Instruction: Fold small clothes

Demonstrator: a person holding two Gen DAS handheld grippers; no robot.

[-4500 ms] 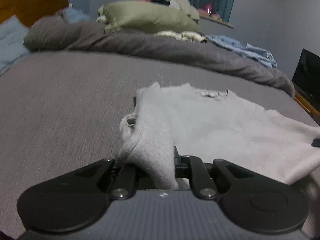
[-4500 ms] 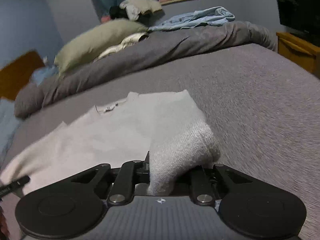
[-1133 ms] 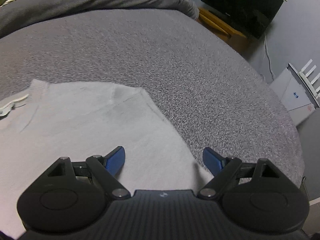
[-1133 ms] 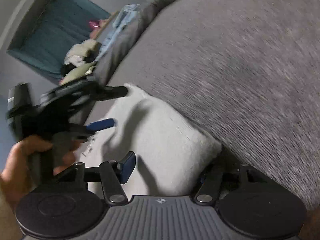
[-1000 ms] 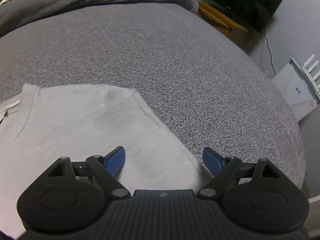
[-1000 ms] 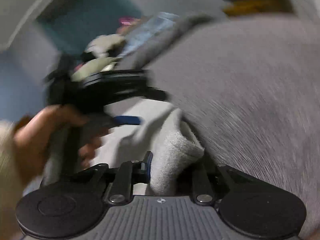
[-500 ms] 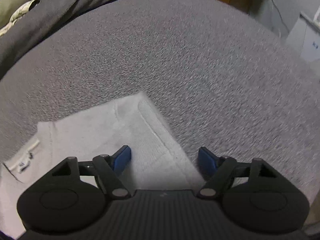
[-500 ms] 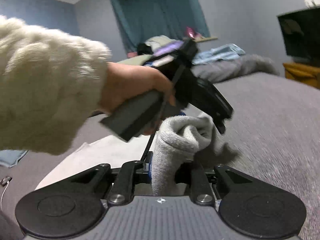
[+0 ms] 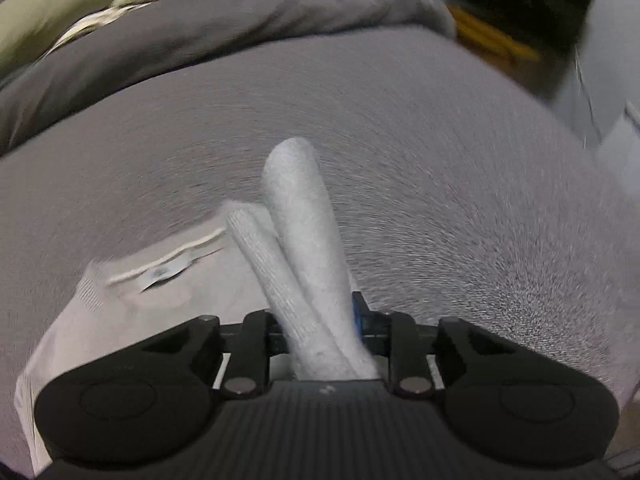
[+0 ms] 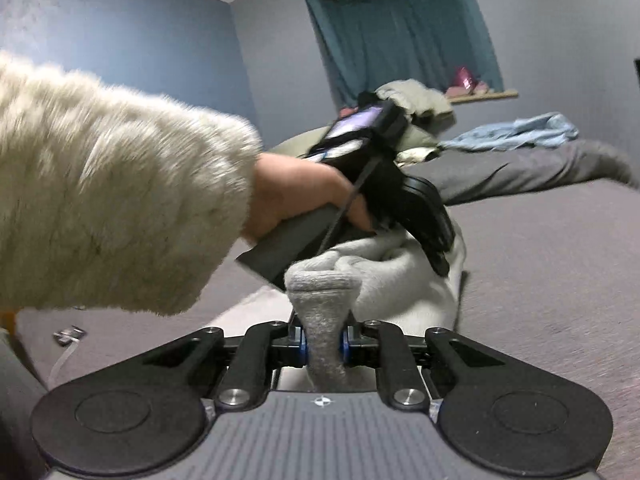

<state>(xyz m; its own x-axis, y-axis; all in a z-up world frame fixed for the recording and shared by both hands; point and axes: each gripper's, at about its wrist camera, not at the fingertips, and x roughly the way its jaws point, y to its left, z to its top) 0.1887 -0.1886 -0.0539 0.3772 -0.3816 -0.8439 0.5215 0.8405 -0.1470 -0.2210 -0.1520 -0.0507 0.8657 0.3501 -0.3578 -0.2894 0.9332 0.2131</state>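
Both grippers are pinching the pale sweater [image 9: 132, 312] on the bed [image 9: 440, 168]: left gripper [image 9: 320, 330] clamping a bunched fold at lower centre, right gripper [image 10: 323, 346] clamping another, with the garment's body stretching toward the frame's lower left.

The pale grey knit garment [image 9: 304, 240] lies on the bed, one edge bunched and lifted.

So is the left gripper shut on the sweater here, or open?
Shut. The left gripper pinches a bunched fold of the light grey sweater, which sticks out past its fingers.
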